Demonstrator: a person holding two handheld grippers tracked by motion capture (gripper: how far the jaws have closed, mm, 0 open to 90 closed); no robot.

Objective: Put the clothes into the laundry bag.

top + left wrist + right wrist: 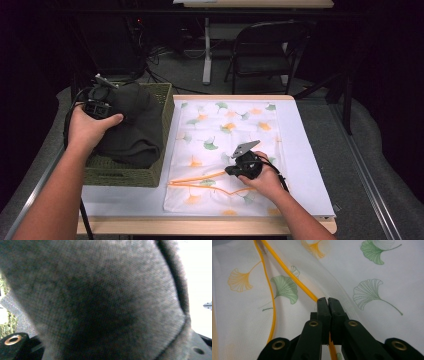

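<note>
My right tongs (327, 300) pinch the orange-piped edge of one thin ginkgo-print laundry bag (235, 130), lying flat on the worktop (310, 165) just right of the single woven basket (165, 95). My left tongs (100, 107) appear clamped on one dark grey knit garment (135, 125) heaped in that basket, though cloth hides the jaws. Both fabrics look light, limp and snag-prone; I'd hold hems, not middles.

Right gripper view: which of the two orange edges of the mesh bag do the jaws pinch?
The thicker orange edge running diagonally into the right gripper, not the thin curved one left.
</note>
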